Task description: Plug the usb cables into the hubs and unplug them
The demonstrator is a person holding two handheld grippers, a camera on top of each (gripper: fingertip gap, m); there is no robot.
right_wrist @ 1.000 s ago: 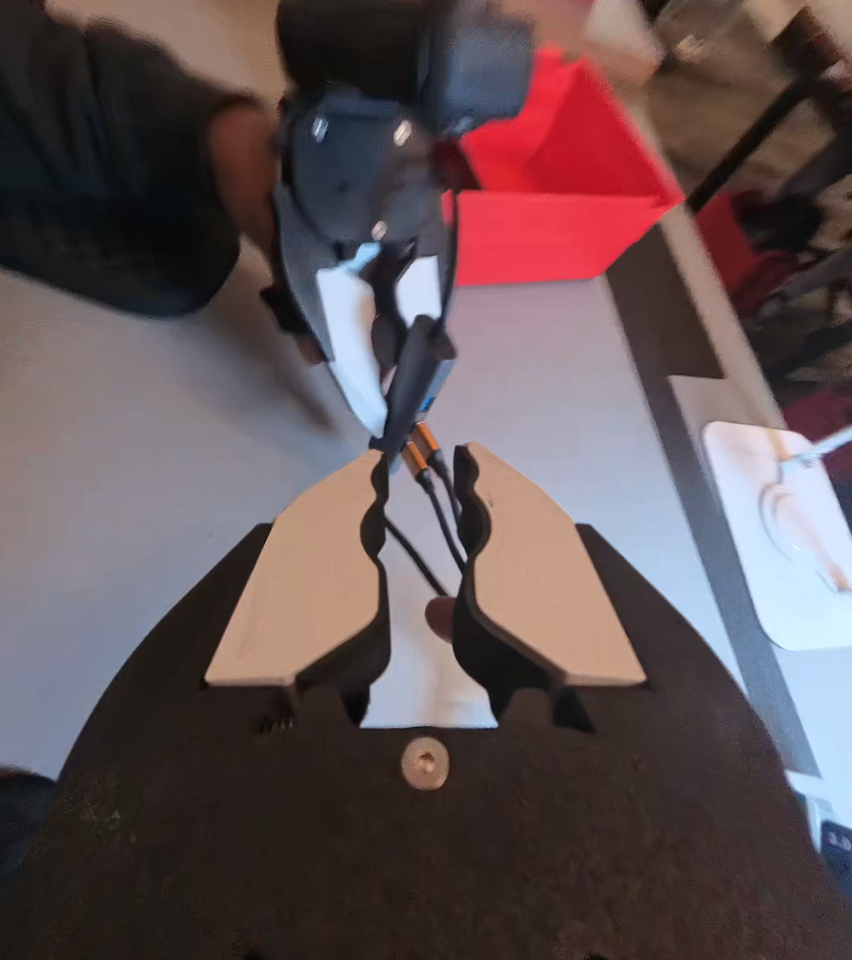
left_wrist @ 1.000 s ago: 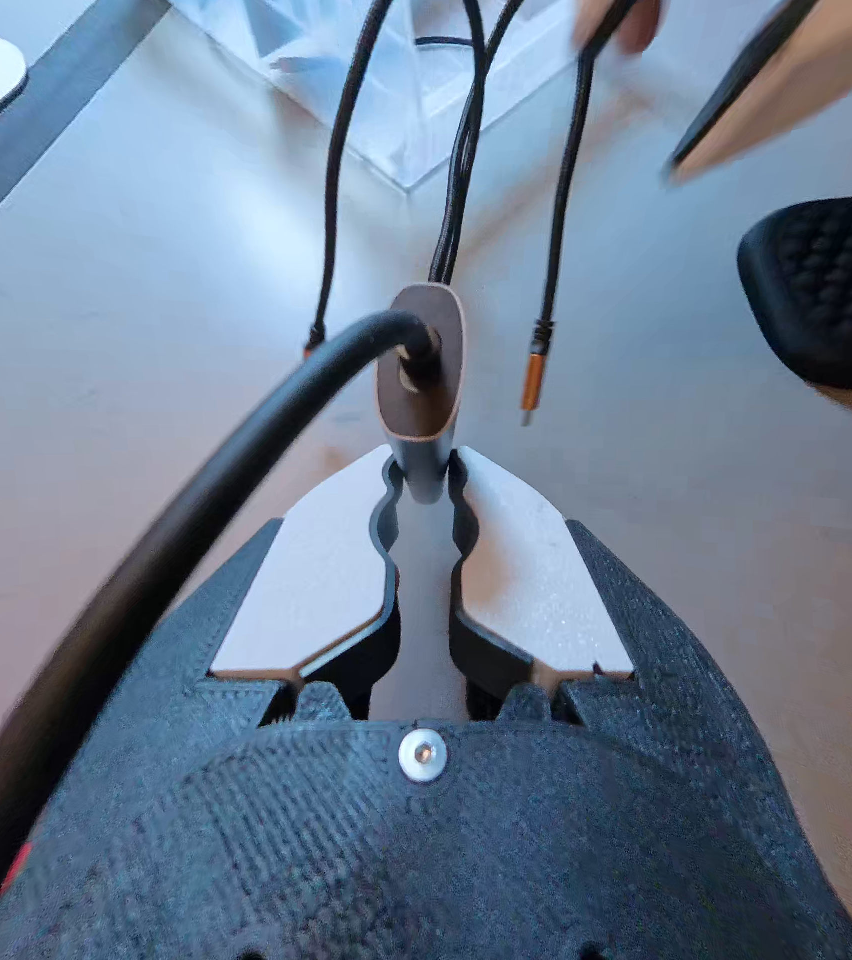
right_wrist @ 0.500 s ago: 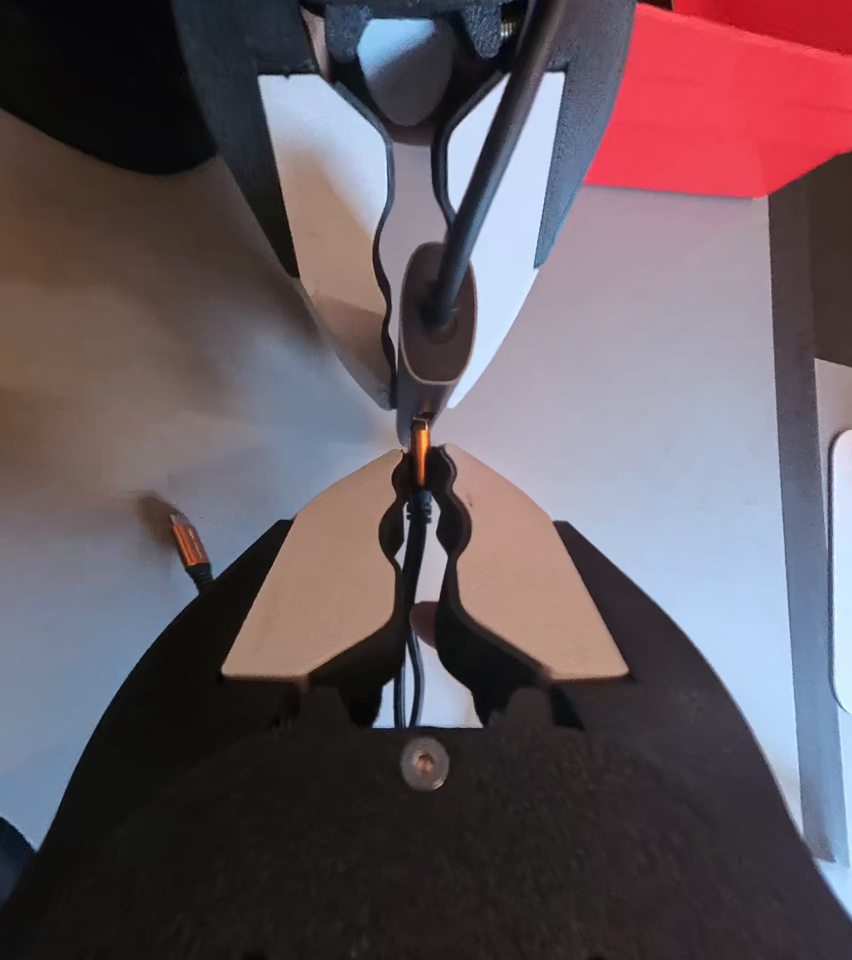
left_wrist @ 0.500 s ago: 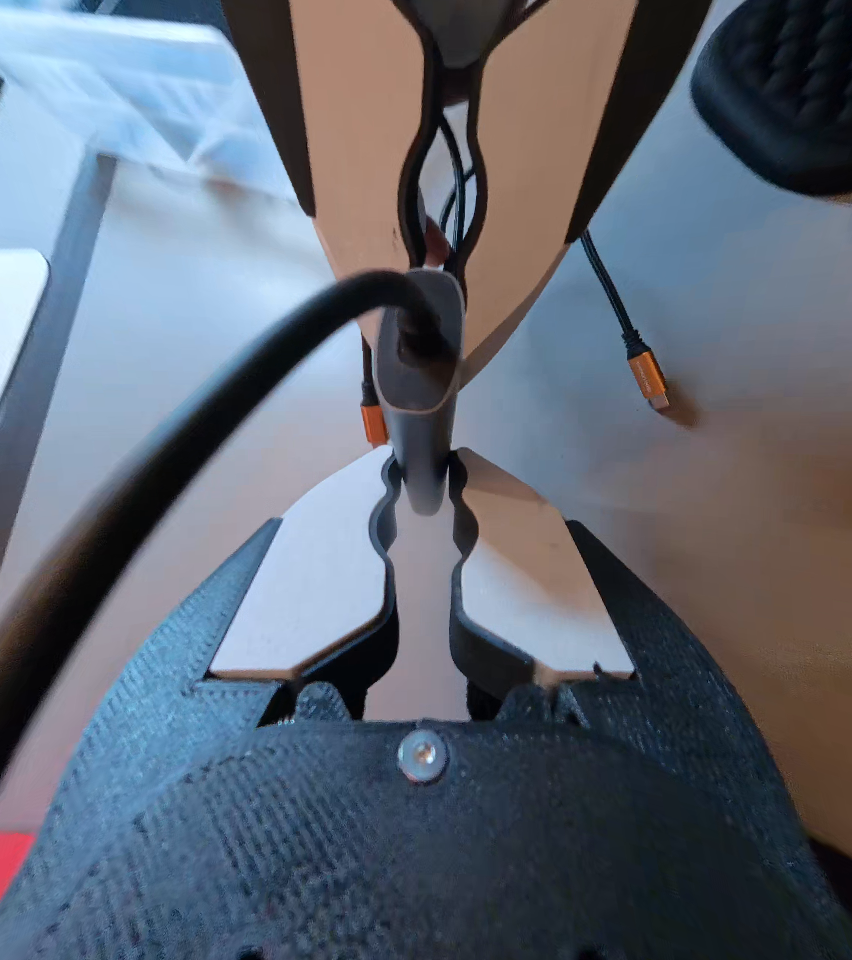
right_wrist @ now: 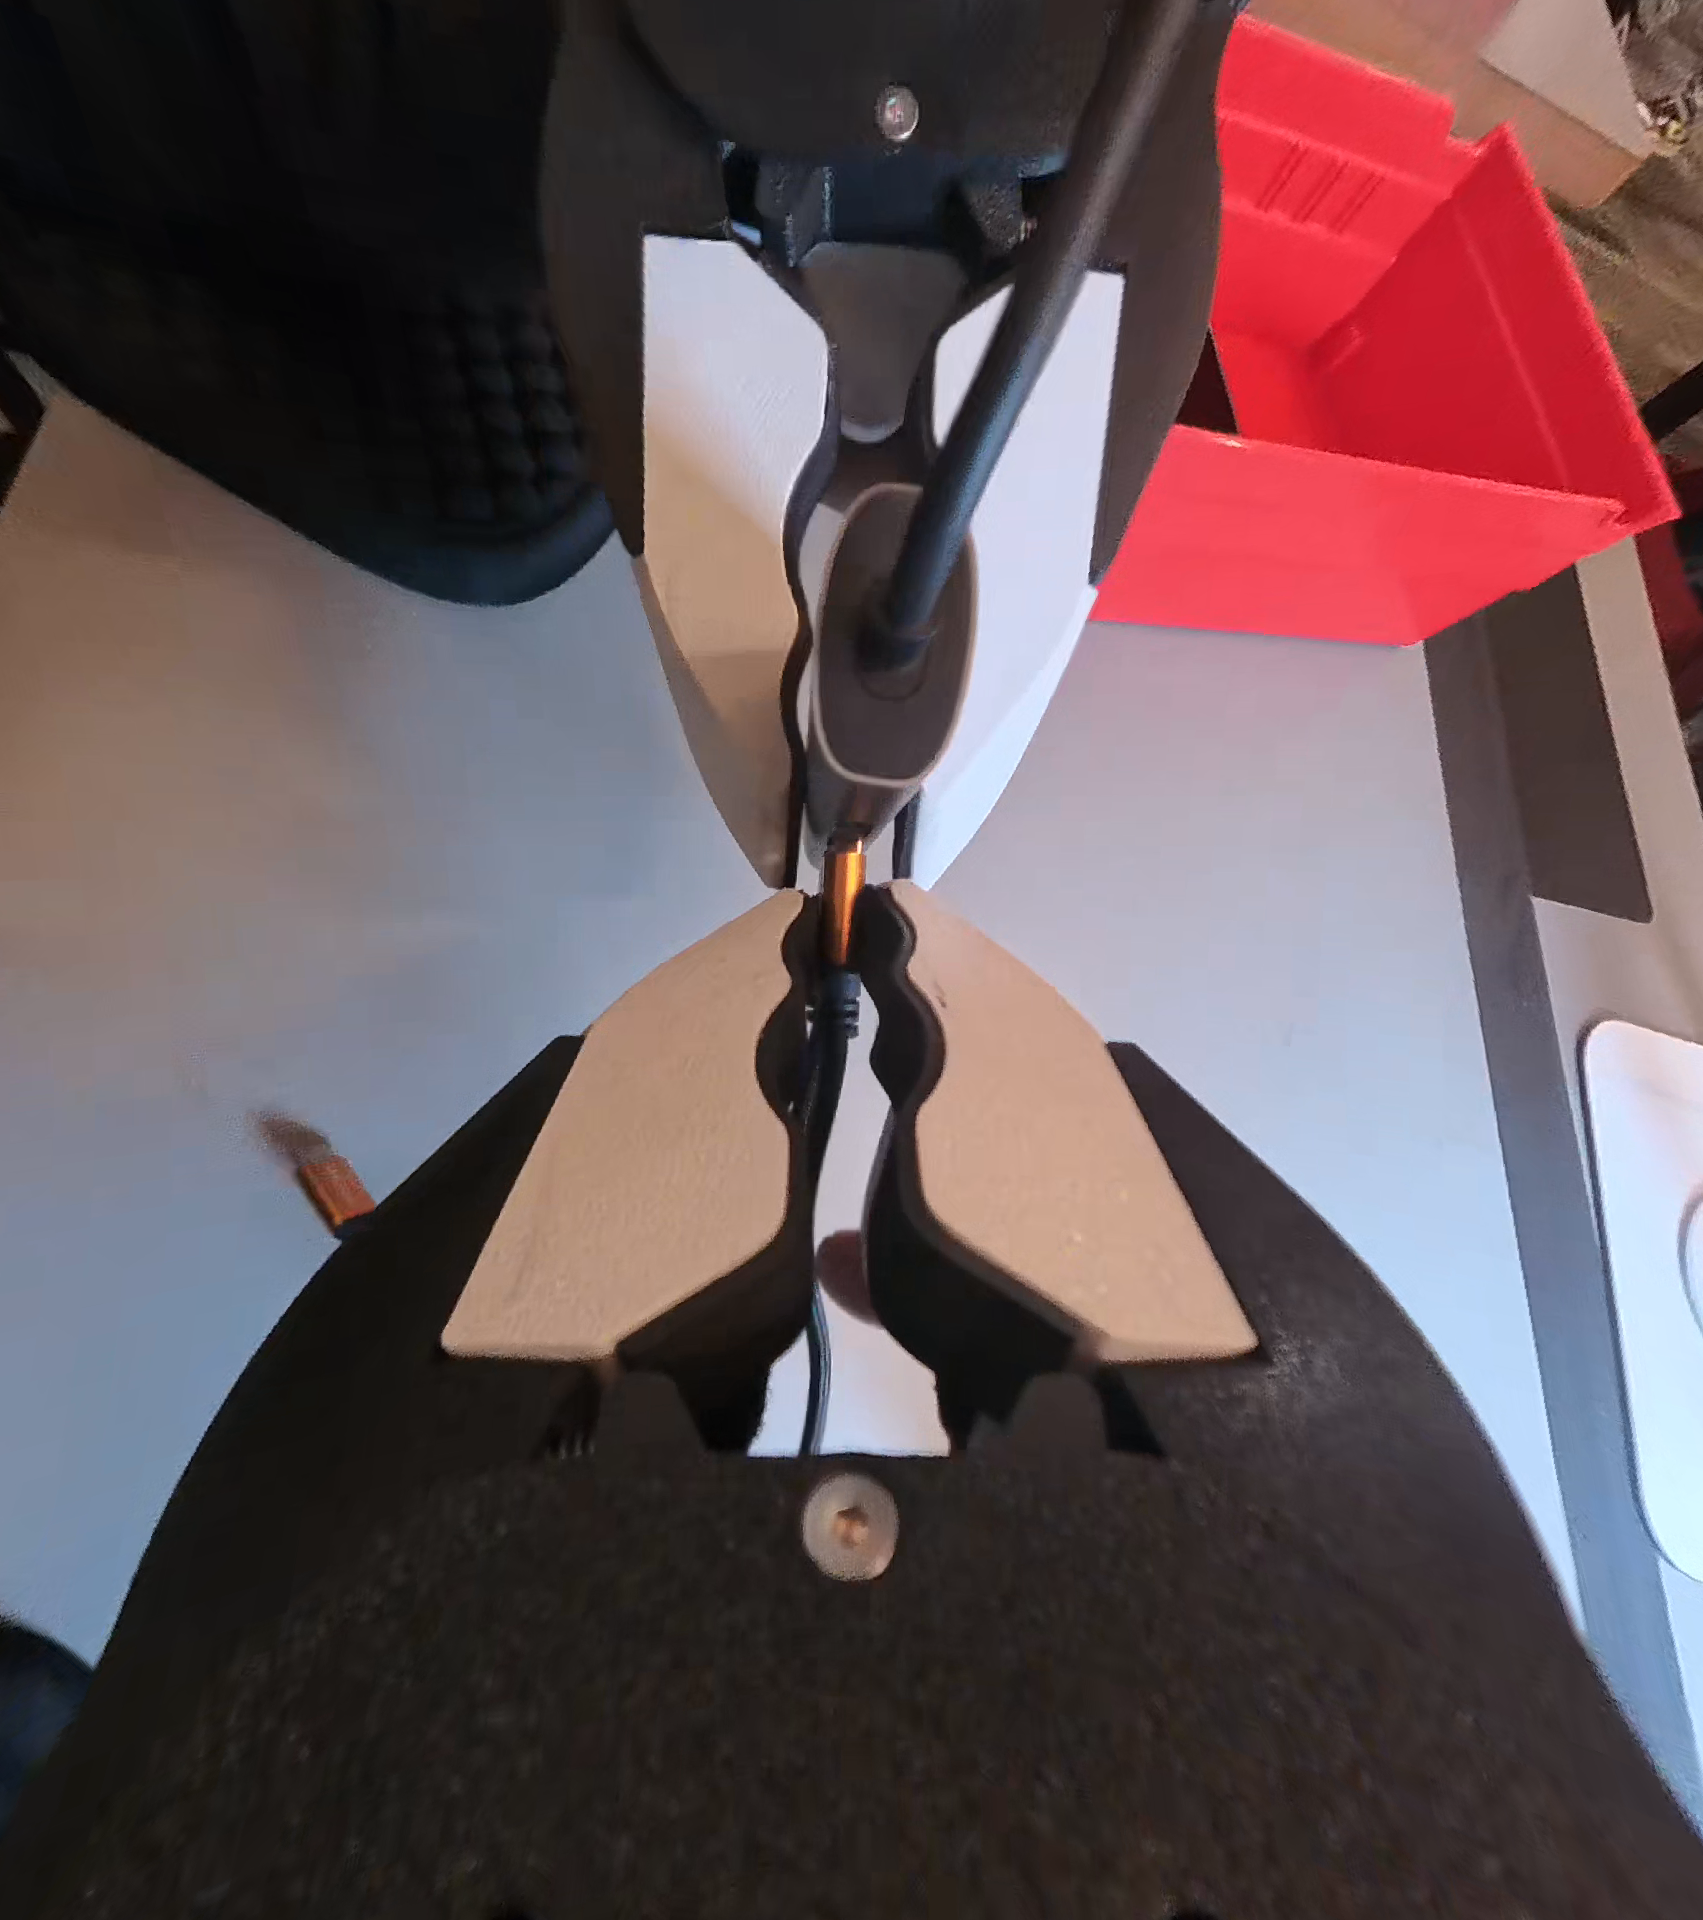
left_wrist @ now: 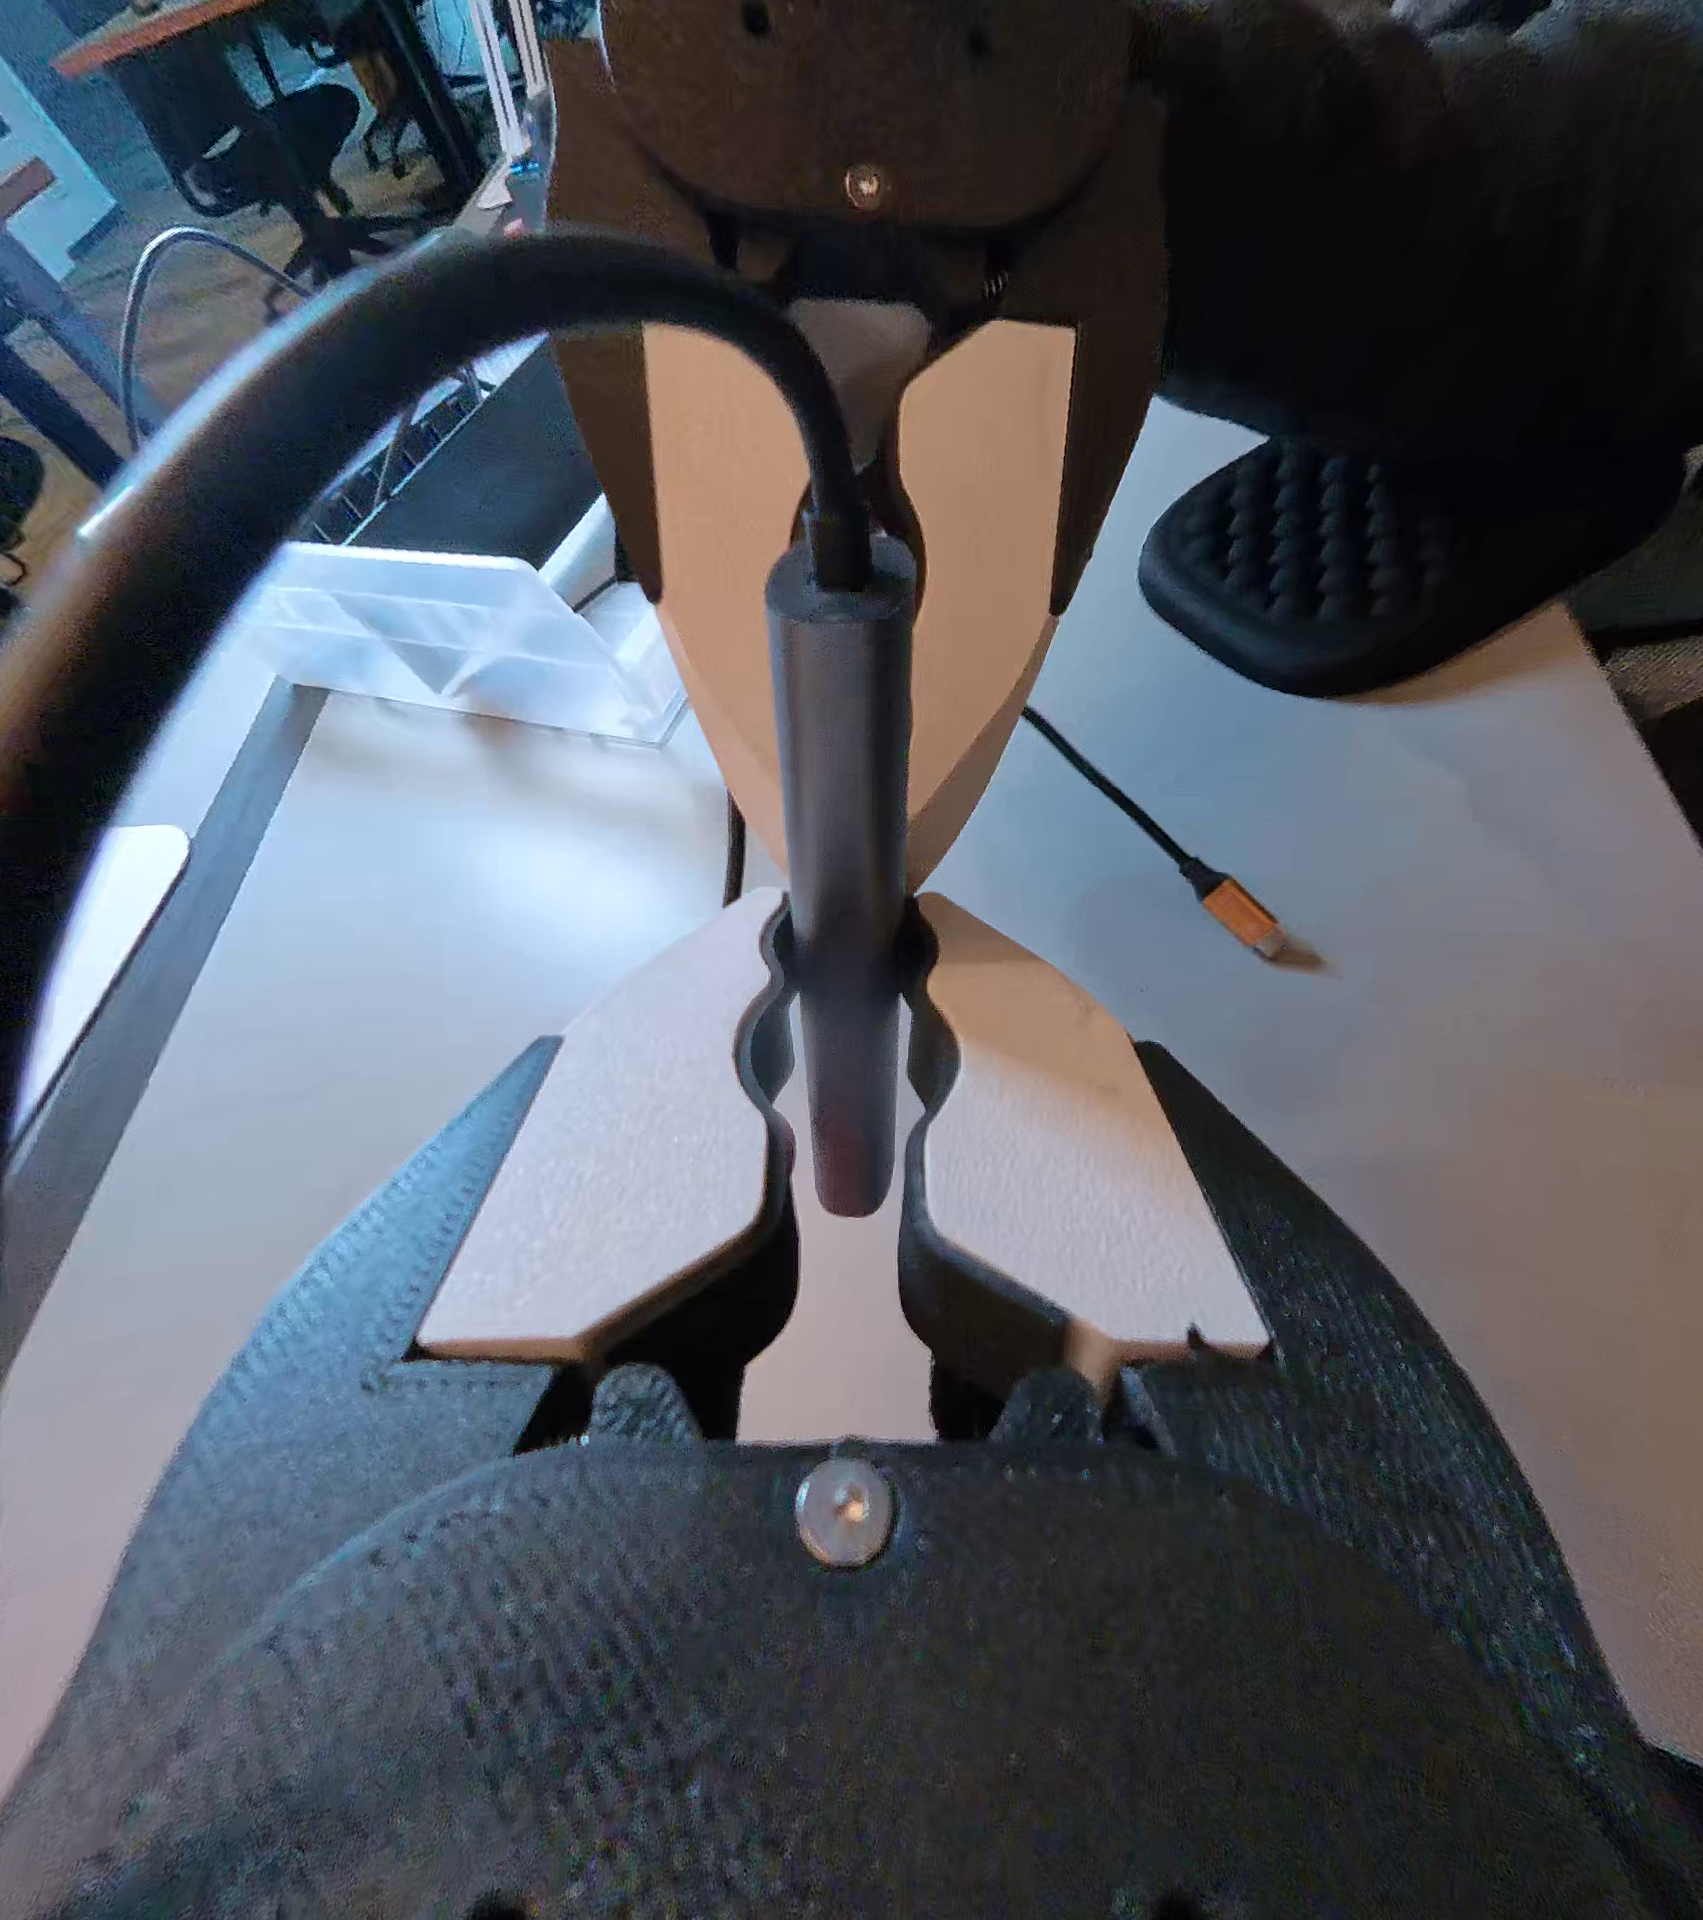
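My left gripper (left_wrist: pixel 847 920) is shut on a slim grey USB hub (left_wrist: pixel 842 790) and holds it above the white table, its thick black lead (left_wrist: pixel 327 343) arching off to the left. My right gripper (right_wrist: pixel 845 902) is shut on an orange-tipped USB cable plug (right_wrist: pixel 842 899), whose tip meets the hub's edge (right_wrist: pixel 878 717). The two grippers face each other tip to tip; the right gripper shows in the left wrist view (left_wrist: pixel 857 623) behind the hub. Another orange-tipped cable lies loose on the table (left_wrist: pixel 1236 920) and also shows in the right wrist view (right_wrist: pixel 333 1184).
A clear plastic organiser (left_wrist: pixel 473 644) stands at the back left of the white table (left_wrist: pixel 1449 1195). A red bin (right_wrist: pixel 1398 499) sits at the table's far edge. A black padded armrest (left_wrist: pixel 1346 561) overhangs the table. A white pad (right_wrist: pixel 1699 1288) lies on the adjoining table.
Both grippers lifted and tilted up, so the hub now stands more upright in my left gripper. The right gripper closed on a plug and keeps it at the hub's edge.
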